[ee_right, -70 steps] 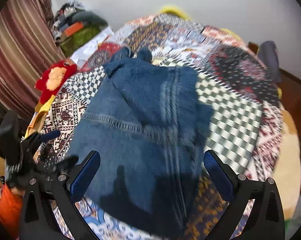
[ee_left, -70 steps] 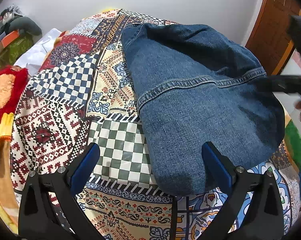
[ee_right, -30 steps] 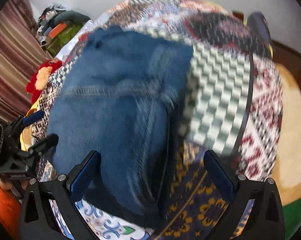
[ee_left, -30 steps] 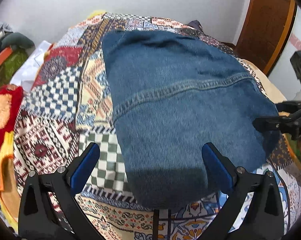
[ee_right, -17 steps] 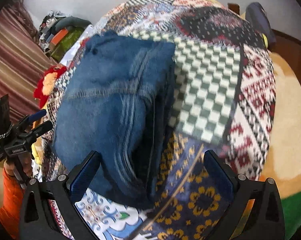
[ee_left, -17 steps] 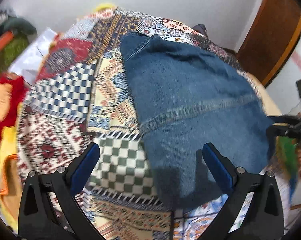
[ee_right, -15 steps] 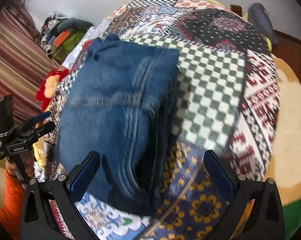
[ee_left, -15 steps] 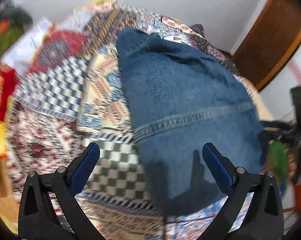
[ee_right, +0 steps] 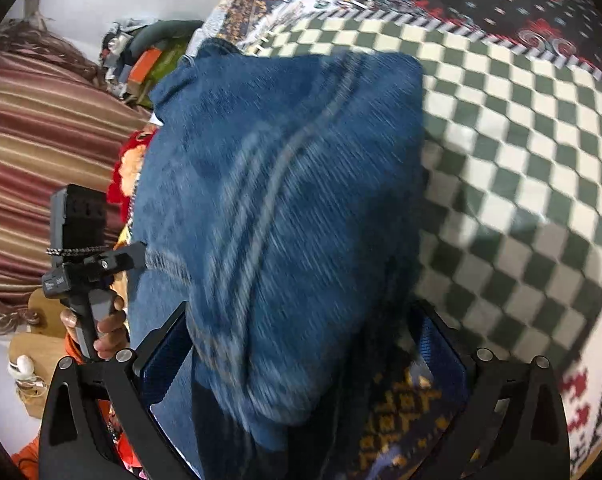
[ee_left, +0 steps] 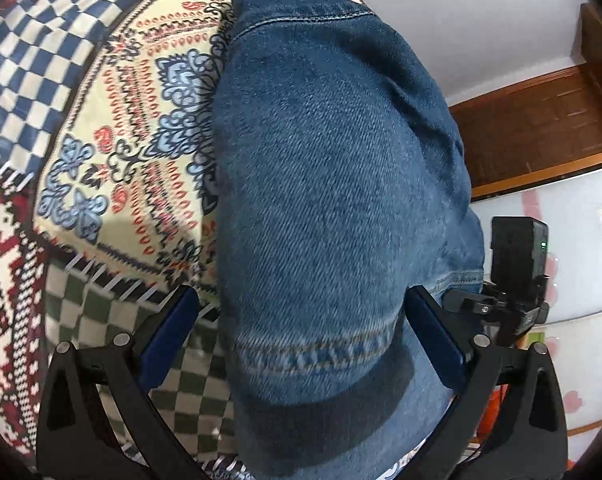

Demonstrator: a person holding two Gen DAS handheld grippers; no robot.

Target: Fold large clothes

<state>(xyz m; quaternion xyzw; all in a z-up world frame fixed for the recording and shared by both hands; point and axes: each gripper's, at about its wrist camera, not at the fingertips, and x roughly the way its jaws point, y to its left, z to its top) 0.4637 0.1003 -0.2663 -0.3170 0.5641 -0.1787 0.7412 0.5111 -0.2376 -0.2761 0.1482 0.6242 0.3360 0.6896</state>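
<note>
Both grippers, left gripper [ee_left: 301,336] and right gripper [ee_right: 301,348], gape wide, straddling the folded denim jacket [ee_left: 333,184] at the bed's [ee_left: 113,128] near edge, seemingly to grip it.

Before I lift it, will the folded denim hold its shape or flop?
The denim is probably fairly stiff: its near end bulges in a rounded fold instead of lying flat. Several layers show at its edge in the right wrist view, so it is likely heavy, and they may slide apart. Both grippers are open, so nothing grips it.
</note>
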